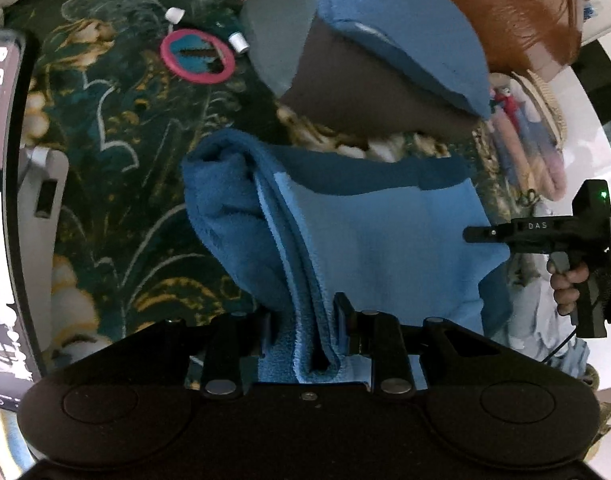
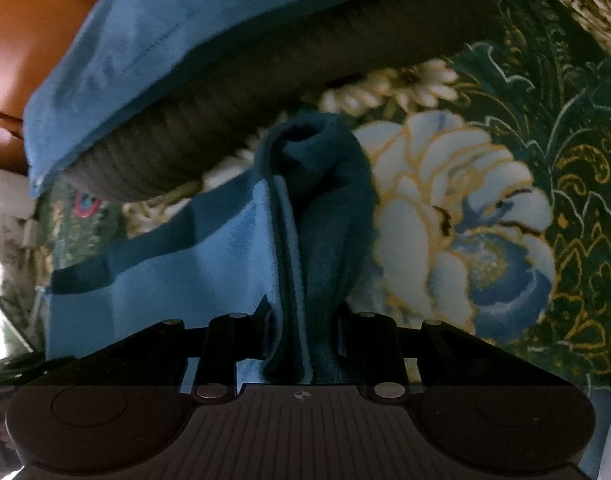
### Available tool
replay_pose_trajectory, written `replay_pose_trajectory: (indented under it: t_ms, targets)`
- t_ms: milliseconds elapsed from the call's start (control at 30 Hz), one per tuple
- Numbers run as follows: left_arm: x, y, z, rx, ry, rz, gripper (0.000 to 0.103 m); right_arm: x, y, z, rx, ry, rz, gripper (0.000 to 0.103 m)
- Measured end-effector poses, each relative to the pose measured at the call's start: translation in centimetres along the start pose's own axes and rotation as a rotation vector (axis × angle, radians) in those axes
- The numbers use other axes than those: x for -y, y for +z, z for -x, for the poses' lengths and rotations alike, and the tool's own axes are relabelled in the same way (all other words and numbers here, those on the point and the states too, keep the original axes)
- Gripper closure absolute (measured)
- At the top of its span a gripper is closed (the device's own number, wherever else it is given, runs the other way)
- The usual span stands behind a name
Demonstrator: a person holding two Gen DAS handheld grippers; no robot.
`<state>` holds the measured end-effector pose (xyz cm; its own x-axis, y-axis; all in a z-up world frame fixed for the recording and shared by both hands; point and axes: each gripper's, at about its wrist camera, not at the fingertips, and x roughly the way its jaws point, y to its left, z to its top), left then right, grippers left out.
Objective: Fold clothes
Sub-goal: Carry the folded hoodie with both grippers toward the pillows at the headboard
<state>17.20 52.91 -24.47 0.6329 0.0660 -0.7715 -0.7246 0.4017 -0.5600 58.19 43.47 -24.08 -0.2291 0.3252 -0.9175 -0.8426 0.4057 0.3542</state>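
Left gripper (image 1: 305,320): jaws pinching bunched edge of fleecy two-tone blue garment (image 1: 385,232). Right gripper (image 2: 301,320): jaws pinching its opposite bunched edge (image 2: 321,208). Garment held stretched between both, above dark green floral blanket (image 1: 117,168). Blue-and-grey cushion (image 1: 385,52) just beyond. Pink ring (image 1: 197,56) farther left on blanket.

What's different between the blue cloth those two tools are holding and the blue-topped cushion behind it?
The blue cloth is thin and floppy, bunched into folds where the fingers pinch it; the cushion is thick and keeps its shape. The cloth is two shades of blue with a darker band along its top edge; the cushion has a blue top over a dark brown-grey side. The cloth is gripped at both ends; the cushion is untouched. Both sit over the floral bedspread.
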Motion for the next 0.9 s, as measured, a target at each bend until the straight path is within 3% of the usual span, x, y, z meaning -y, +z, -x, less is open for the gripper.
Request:
replay_pose_trajectory:
  t_ms: [333, 700, 900]
  targets:
    - [-0.1, -0.7, -0.7, 0.007, 0.072, 0.015, 0.070, 0.6, -1.1, -1.6, 0.047, -0.045, -0.018, 0.070]
    - [0.3, -1.9, -0.2, 0.028, 0.047, 0.032, 0.073, 0.1, -0.2, -0.5, 0.122, -0.028, -0.005, 0.075]
    - [-0.1, -2.0, -0.2, 0.025, 0.058, 0.042, 0.072, 0.6, -0.1, -1.2, 0.107, -0.033, -0.024, 0.074]
